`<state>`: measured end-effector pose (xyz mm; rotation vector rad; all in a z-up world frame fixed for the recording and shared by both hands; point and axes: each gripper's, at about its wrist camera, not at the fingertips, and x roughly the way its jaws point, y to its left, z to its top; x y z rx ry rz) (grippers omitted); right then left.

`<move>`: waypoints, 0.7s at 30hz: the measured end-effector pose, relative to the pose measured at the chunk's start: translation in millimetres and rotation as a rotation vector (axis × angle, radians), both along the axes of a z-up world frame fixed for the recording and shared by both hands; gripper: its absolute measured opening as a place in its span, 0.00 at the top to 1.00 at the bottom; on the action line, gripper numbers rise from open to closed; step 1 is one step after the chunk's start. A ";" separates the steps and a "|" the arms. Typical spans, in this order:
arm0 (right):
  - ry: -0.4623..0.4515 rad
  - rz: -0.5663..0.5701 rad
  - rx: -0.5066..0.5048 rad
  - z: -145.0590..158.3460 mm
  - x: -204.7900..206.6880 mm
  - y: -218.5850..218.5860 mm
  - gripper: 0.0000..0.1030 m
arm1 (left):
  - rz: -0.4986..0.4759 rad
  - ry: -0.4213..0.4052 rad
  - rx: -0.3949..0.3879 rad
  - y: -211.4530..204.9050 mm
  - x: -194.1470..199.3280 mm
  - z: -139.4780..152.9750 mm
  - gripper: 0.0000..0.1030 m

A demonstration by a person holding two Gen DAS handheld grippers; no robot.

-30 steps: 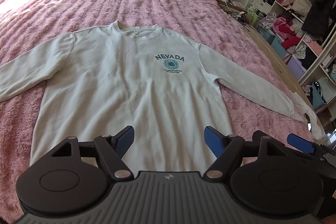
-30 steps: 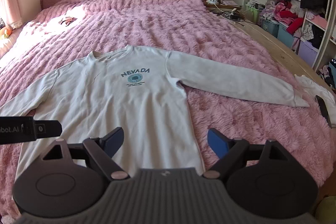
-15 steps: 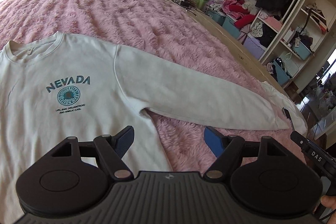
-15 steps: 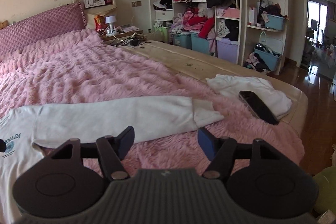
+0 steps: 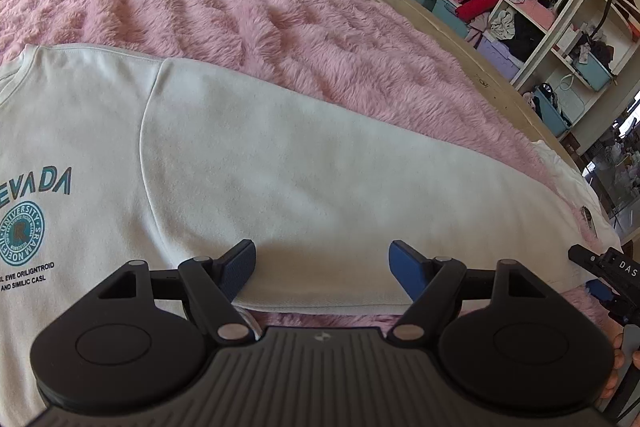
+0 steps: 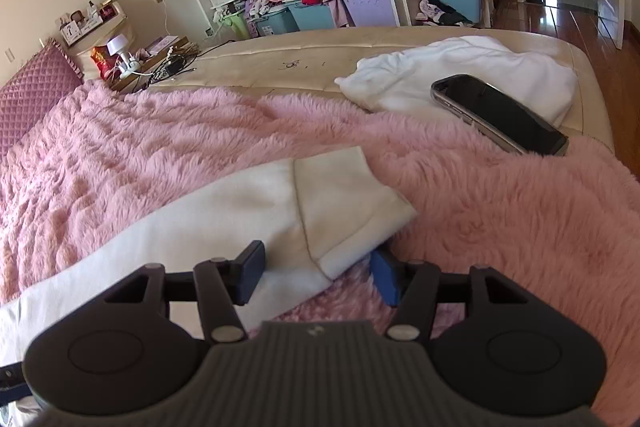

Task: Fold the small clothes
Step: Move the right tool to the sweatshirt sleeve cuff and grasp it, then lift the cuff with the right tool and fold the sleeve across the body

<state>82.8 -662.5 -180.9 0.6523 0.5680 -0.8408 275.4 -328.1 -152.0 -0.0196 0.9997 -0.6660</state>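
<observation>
On the pink fluffy bedspread (image 5: 280, 11) the white sweatshirt (image 5: 80, 147) lies flat and face up, its sleeve (image 5: 320, 179) stretched out toward the bed's foot. The left gripper (image 5: 322, 263), fingers apart, hovers over the sleeve's lower edge at mid-length; the right gripper (image 6: 316, 271), likewise apart, straddles the near corner of the cuff (image 6: 344, 203), empty. To fold well, each should probably pinch both layers at the hem line, then carry the sleeve across the chest together so it stays taut. Toward the body there is open room. Beyond the cuff lie a white cloth (image 6: 480, 75) and a phone (image 6: 500, 115), near the mattress edge; whether the right fingertip already touches fabric is unclear.
</observation>
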 end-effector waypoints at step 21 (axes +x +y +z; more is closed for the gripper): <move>-0.046 0.055 -0.070 35.8 7.8 11.1 0.98 | -0.054 -0.012 0.057 -24.3 3.1 -16.1 0.07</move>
